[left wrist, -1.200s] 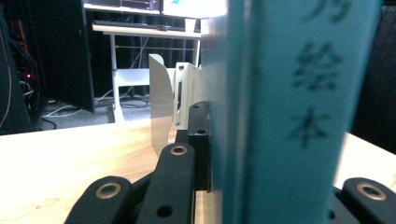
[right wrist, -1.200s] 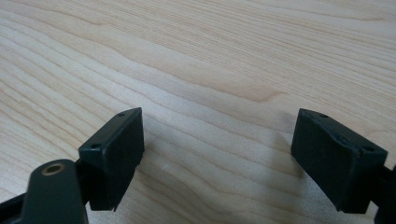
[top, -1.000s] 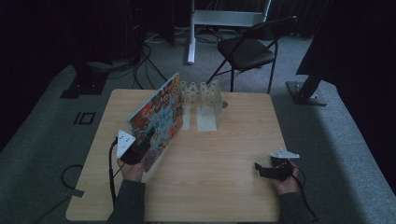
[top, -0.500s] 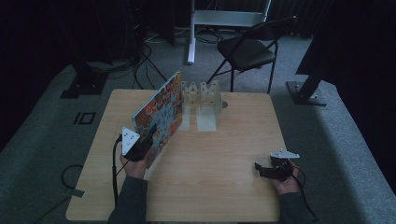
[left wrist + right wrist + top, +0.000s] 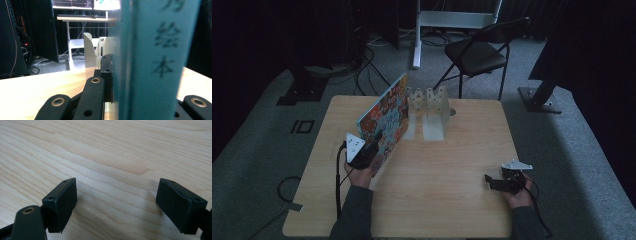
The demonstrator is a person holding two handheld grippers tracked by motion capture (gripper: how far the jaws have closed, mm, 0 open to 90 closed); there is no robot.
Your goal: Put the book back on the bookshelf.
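A picture book (image 5: pixel 387 117) with a bright, busy cover stands tilted on its edge at the table's left middle. My left gripper (image 5: pixel 374 139) is shut on its near end. In the left gripper view the book's teal spine (image 5: pixel 152 60) with printed characters sits between the jaws, and one black finger (image 5: pixel 107 75) presses against its side. A white slotted rack (image 5: pixel 429 102) stands just behind and to the right of the book. At the front right, my right gripper (image 5: pixel 494 182) rests low over the table, open, with only bare wood between its fingers (image 5: pixel 116 202).
The wooden table (image 5: pixel 452 200) has open surface across its middle and front. A black folding chair (image 5: pixel 477 55) stands behind the far edge. Cables and stand bases lie on the grey floor at the left and far right.
My left hand has shifted slightly with the book still gripped and tilted. The right gripper has stayed where it was.
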